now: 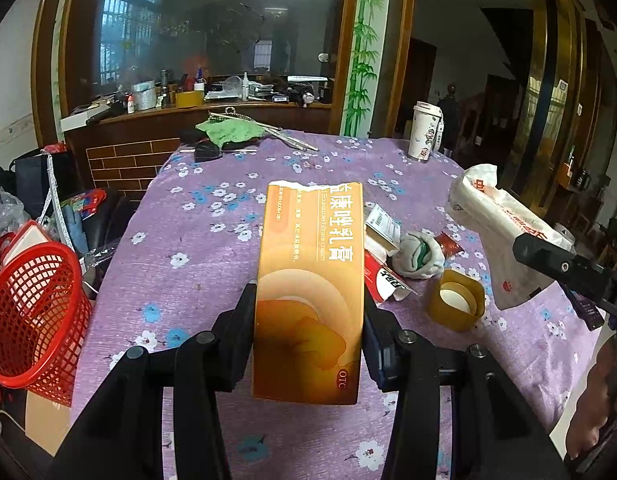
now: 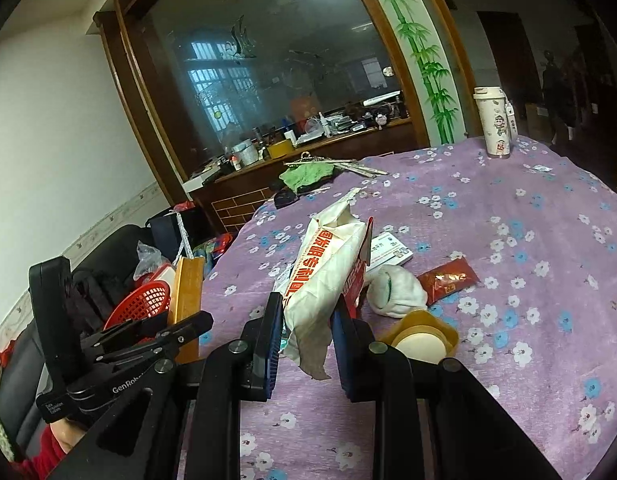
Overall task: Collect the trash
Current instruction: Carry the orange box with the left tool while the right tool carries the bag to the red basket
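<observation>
Both pairs of jaws are closed on trash: the left gripper (image 1: 308,320) pinches the long orange cardboard medicine box (image 1: 310,280) across its width near the lower end, and the right gripper (image 2: 306,332) clamps the crumpled white paper bag with red lettering (image 2: 324,276) near its bottom. Both items are held up above the round table under a purple flowered cloth (image 1: 196,248), with the red plastic mesh basket (image 1: 32,312) standing off the table's left edge, probably the place the trash is meant to go. The box looks light and fairly stiff but likely empty, so a hard squeeze could cave in its sides; holding it across the narrow faces, as now, seems sound. Its far end is torn open, its face shows pale rings, Chinese characters and an "OTC" mark. The bag appears thin, soft and nearly weightless; it would fold rather than resist, so a bunched part gives the surest hold, and a loose torn flap hangs below the jaws. Left on the cloth are a balled white and green sock (image 2: 394,290), a red foil sachet (image 2: 448,278), an amber tape roll (image 2: 422,340) and a small white carton (image 2: 390,252).
</observation>
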`<state>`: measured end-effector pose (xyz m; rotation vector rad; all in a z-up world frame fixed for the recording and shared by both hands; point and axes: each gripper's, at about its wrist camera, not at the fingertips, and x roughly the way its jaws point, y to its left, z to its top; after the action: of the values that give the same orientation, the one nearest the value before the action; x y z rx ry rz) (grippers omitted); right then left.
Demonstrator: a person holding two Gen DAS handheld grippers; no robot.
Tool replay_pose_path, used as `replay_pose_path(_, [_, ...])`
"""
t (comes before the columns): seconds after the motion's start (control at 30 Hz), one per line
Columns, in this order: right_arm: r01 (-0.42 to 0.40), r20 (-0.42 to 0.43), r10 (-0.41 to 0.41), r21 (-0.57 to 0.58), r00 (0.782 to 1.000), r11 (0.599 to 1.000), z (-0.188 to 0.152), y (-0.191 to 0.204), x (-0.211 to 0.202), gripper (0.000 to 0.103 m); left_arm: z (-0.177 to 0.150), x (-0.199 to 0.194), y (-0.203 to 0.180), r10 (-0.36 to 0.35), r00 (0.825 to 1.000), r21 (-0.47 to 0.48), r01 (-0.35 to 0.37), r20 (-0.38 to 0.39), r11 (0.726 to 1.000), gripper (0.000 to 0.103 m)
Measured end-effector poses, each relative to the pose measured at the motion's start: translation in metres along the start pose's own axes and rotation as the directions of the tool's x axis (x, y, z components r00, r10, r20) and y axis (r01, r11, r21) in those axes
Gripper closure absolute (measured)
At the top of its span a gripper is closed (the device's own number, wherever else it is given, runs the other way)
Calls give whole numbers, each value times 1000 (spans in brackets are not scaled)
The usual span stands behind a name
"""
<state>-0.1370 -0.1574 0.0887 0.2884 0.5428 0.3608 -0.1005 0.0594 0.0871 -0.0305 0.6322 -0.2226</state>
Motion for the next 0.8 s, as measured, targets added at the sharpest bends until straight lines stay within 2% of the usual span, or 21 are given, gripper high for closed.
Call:
replay_pose_path(0.3, [-34, -38, 33, -23, 999, 999, -1, 12, 13, 77, 0, -3, 13, 23, 1000, -26, -23, -4, 999, 57])
replay_pose_path(0.53, [-98, -106, 94, -36, 990, 995, -3, 28, 34, 77, 0, -11, 35, 66, 998, -54, -66, -7, 996, 57])
replay_pose_path(0.8, [-226, -205, 212, -49, 956, 973, 1, 65, 64, 77, 2, -29, 80, 136, 991, -116, -135, -4, 984, 57])
